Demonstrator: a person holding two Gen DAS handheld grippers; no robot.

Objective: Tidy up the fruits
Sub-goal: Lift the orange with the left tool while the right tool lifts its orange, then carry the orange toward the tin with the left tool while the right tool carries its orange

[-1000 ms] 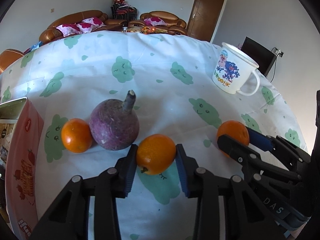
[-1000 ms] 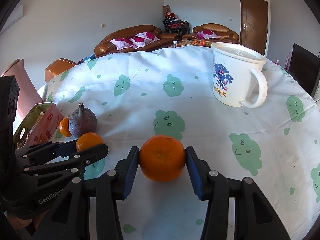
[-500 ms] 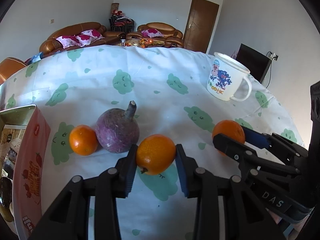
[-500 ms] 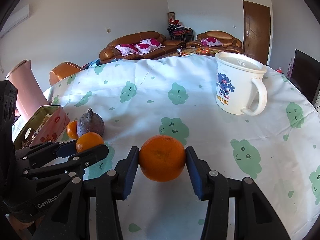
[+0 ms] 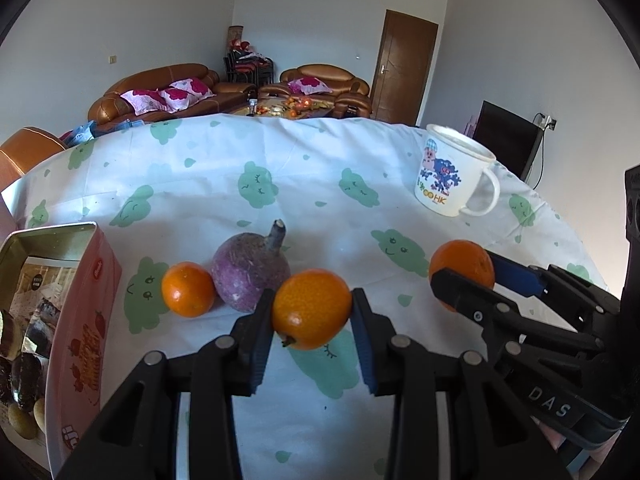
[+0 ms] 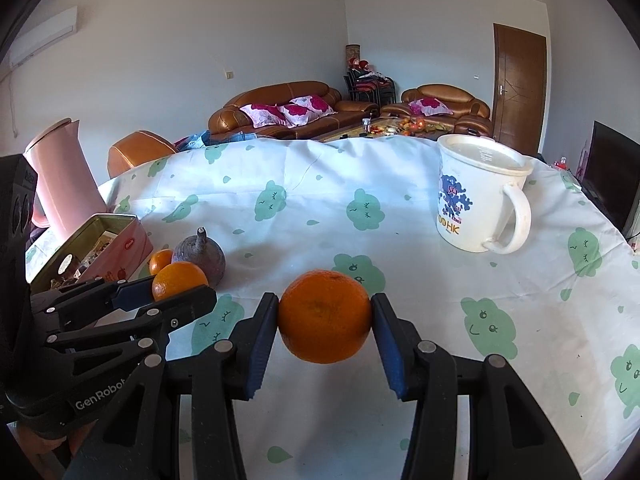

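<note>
Now we hold an orange (image 5: 311, 309) in our left gripper (image 5: 312, 316) and a second orange (image 6: 325, 317) in our right gripper (image 6: 325, 322), both lifted above the tablecloth (image 5: 320, 184); a third orange (image 5: 187, 289) touches the purple fruit (image 5: 250, 276) beside the tin (image 5: 80, 300).

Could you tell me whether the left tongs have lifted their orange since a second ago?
Yes: the orange now sits higher against the purple fruit.

Bright daylight, sharp focus, strong fisheye bending, black vignetted corners.
</note>
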